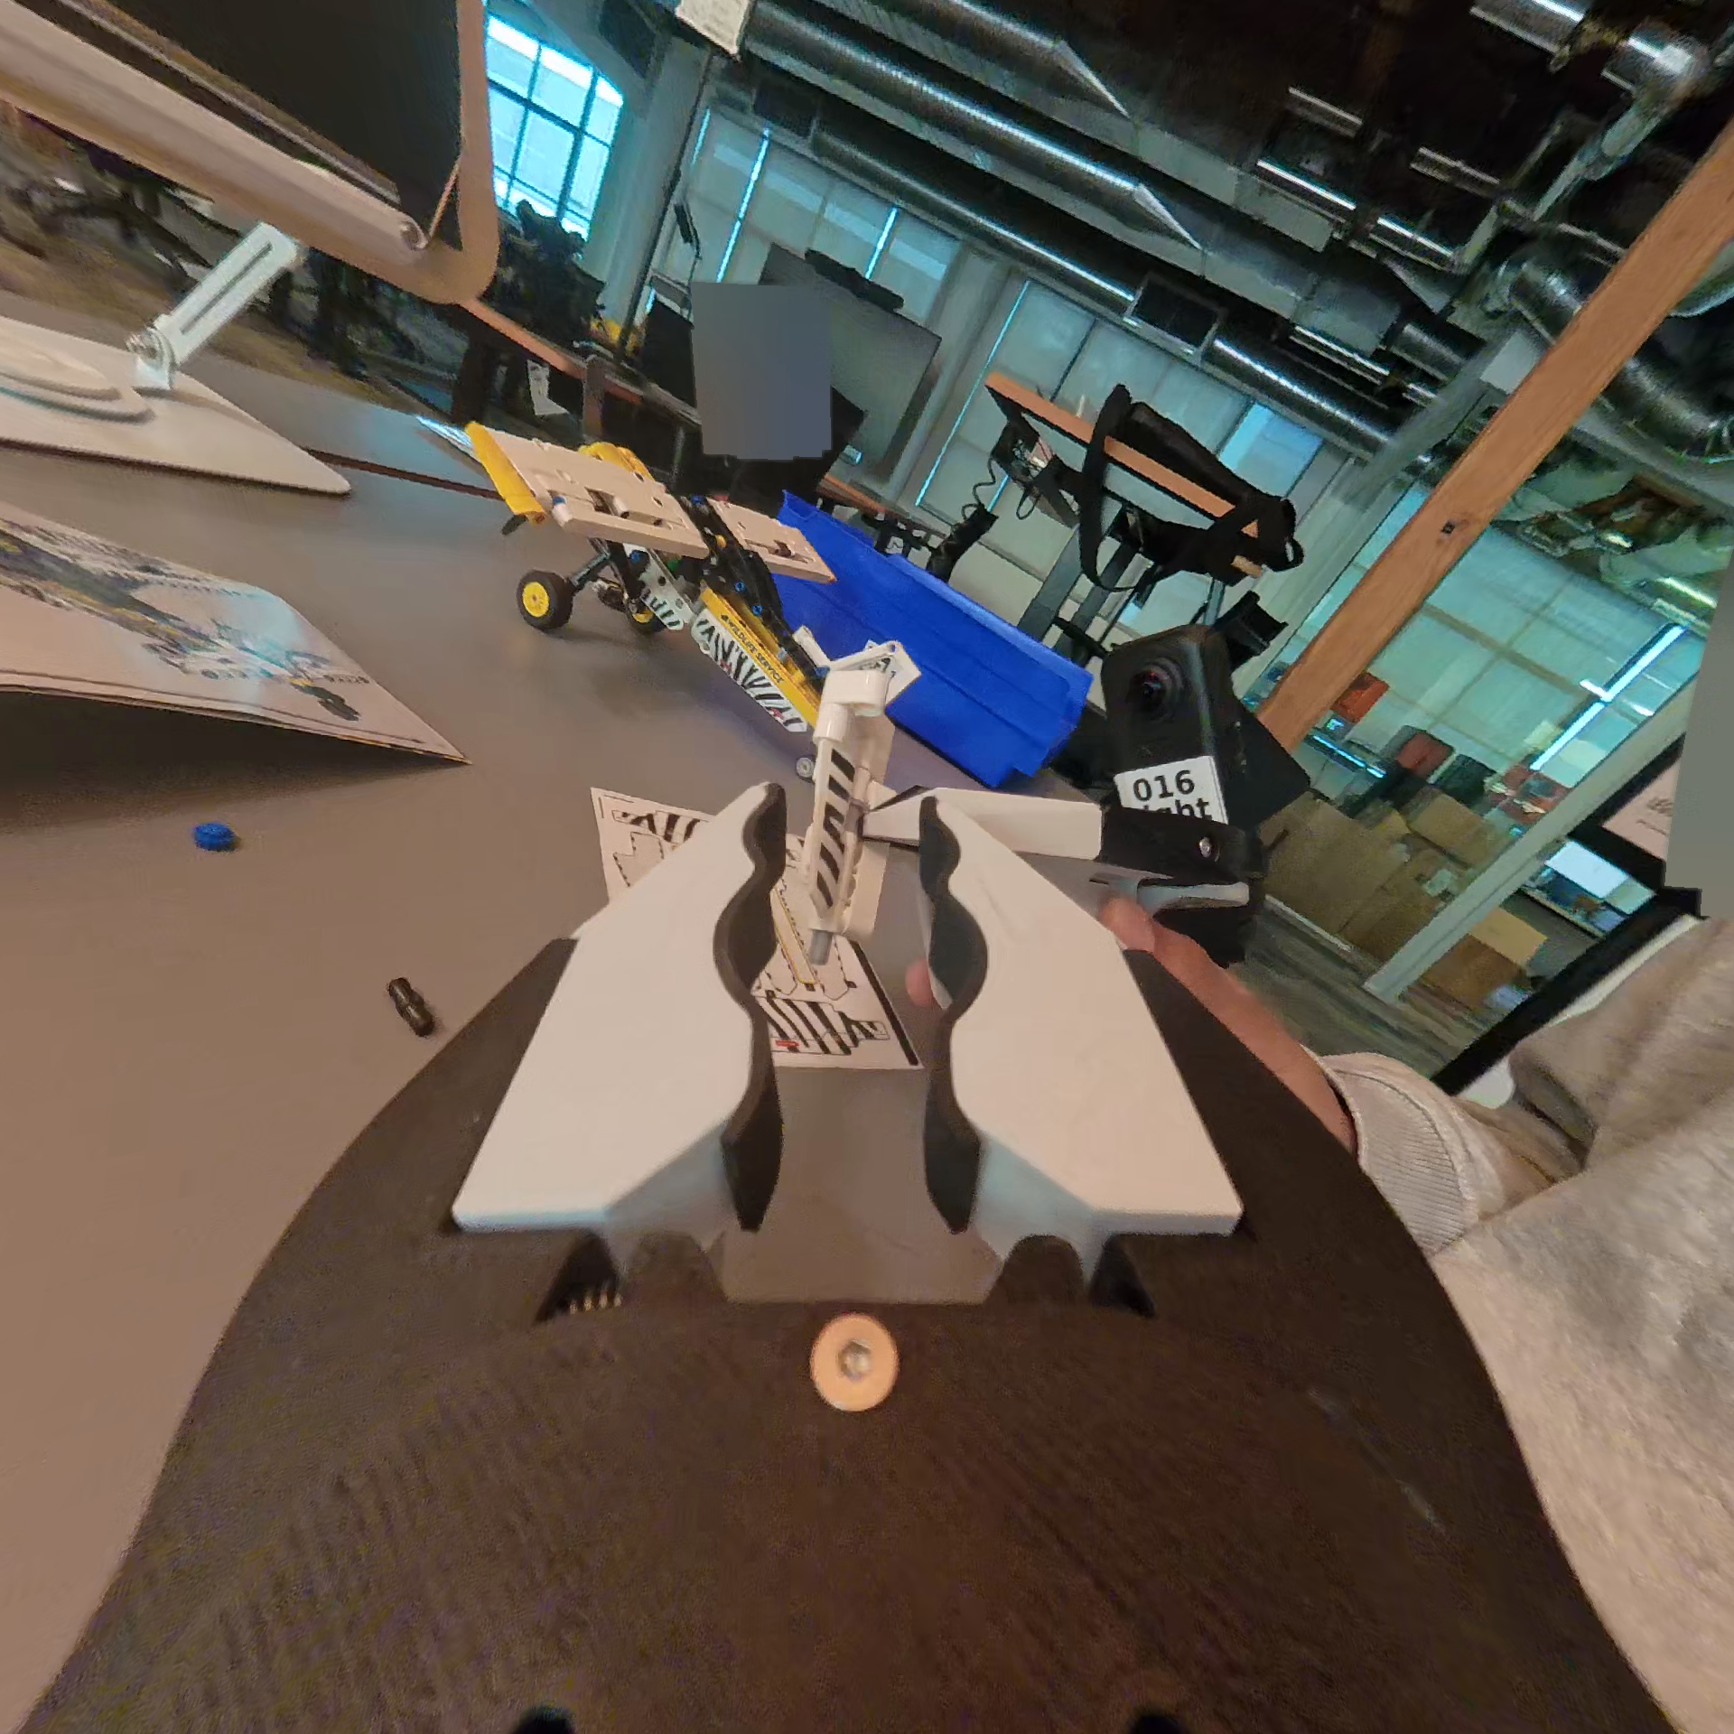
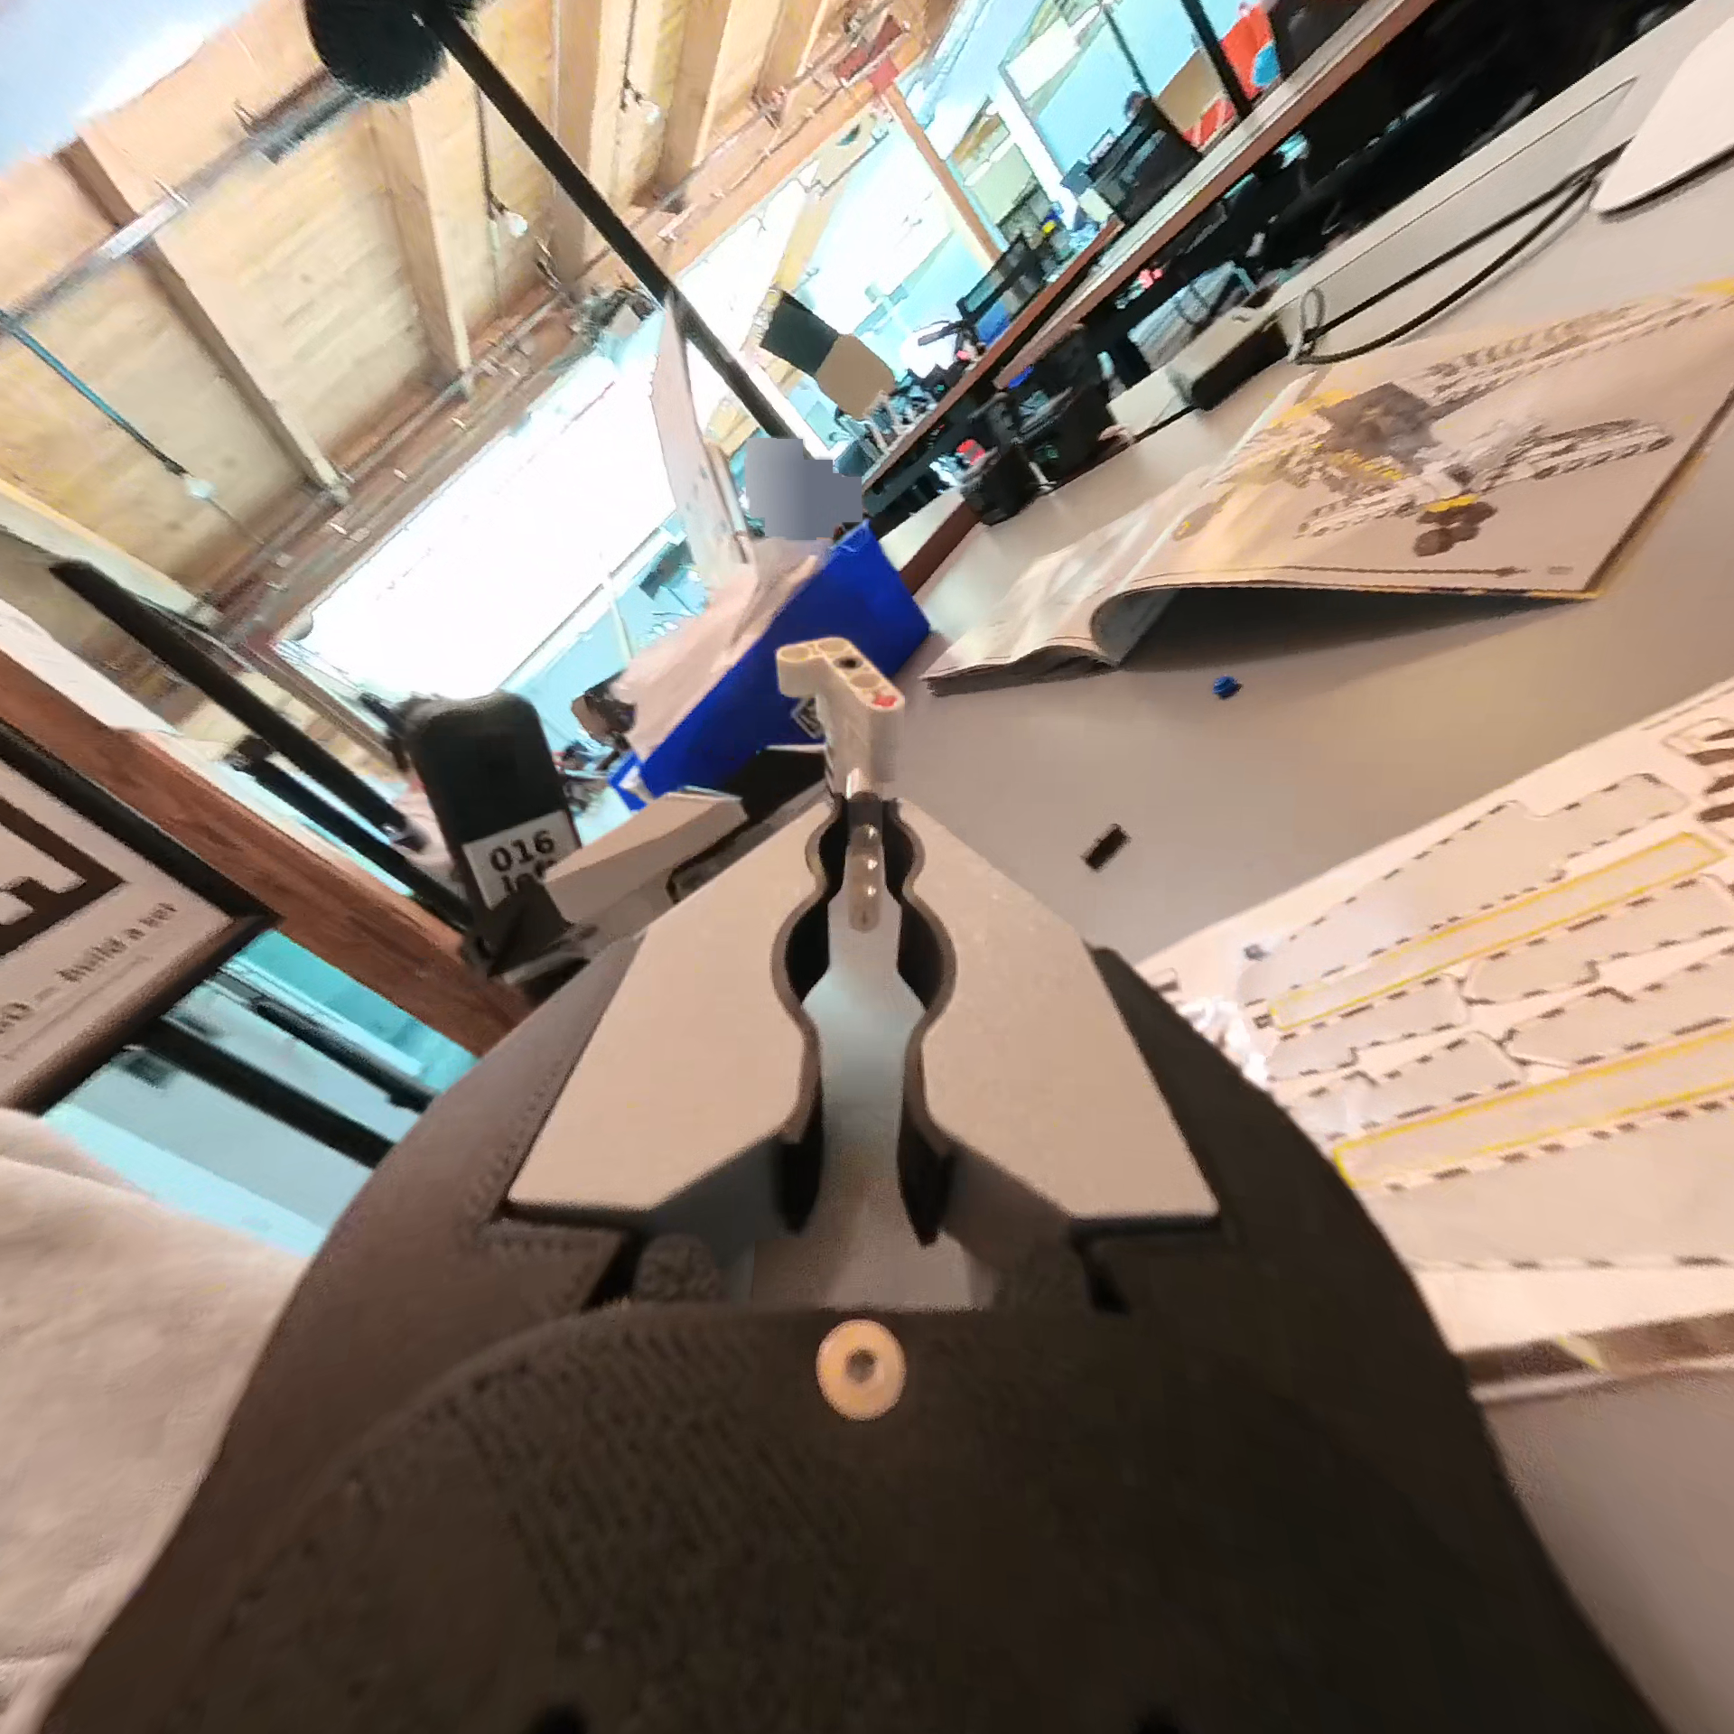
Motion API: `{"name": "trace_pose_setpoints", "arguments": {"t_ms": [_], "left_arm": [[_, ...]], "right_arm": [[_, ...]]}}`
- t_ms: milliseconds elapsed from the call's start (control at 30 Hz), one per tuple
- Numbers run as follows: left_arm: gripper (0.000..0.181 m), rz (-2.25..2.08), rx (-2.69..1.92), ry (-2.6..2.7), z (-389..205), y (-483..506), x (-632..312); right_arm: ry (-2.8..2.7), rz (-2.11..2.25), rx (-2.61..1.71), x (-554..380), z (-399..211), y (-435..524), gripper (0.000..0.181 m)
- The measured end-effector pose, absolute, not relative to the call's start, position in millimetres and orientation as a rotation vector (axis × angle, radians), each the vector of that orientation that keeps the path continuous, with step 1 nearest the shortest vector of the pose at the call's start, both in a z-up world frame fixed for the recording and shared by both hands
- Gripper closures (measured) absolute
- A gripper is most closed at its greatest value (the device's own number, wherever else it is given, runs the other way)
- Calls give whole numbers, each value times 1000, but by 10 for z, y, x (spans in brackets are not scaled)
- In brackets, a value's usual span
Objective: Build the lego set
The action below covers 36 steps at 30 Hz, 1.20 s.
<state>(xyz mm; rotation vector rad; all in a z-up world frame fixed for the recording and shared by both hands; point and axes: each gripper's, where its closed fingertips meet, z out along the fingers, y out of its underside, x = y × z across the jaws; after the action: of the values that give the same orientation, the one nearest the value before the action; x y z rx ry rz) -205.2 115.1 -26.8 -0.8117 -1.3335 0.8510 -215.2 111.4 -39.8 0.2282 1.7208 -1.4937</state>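
Grey table (image 1: 281,938): 1 plane model (image 1: 676,554), 1 booklet (image 1: 188,638), 2 grippers (image 1: 849,844) (image 2: 868,826).

The left gripper (image 1: 849,844) and right gripper (image 2: 868,849) are each showing pale grey wedge-shaped fingers (image 1: 657,1013) lined with wavy black inner pads, sitting on a textured black body. A round silver screw (image 1: 854,1361) is sitting mid-body on each. The person is wearing a light grey knit sleeve (image 1: 1464,1163) with a ribbed cuff.
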Motion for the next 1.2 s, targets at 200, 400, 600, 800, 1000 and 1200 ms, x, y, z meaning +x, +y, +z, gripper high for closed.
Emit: {"name": "trace_pose_setpoints", "arguments": {"t_ms": [200, 400, 600, 800, 1000, 1200], "left_arm": [[161, 836, -829, -1318, -263, 1198, -2061], [173, 763, -867, -1287, -274, 1311, -2101], [180, 989, -1012, -1388, -349, 1358, -2161], [180, 1006, -979, -1380, -318, 1337, -2148], [181, 768, -734, -1348, -276, 1130, -2066], [181, 388, -643, -1302, -237, 1144, -2155]], "right_arm": [[1917, -1609, 127, -2153, -415, 1217, 176], [1873, -1600, 71, -2074, -348, 1318, 175], [2035, -1568, 166, -2169, -496, 1266, 174], [2100, -1593, 166, -2194, -454, 1262, 171], [1921, -1669, 88, -2397, -215, 1335, 127], [2022, -1712, -268, -2554, -202, 1407, 128]]}}
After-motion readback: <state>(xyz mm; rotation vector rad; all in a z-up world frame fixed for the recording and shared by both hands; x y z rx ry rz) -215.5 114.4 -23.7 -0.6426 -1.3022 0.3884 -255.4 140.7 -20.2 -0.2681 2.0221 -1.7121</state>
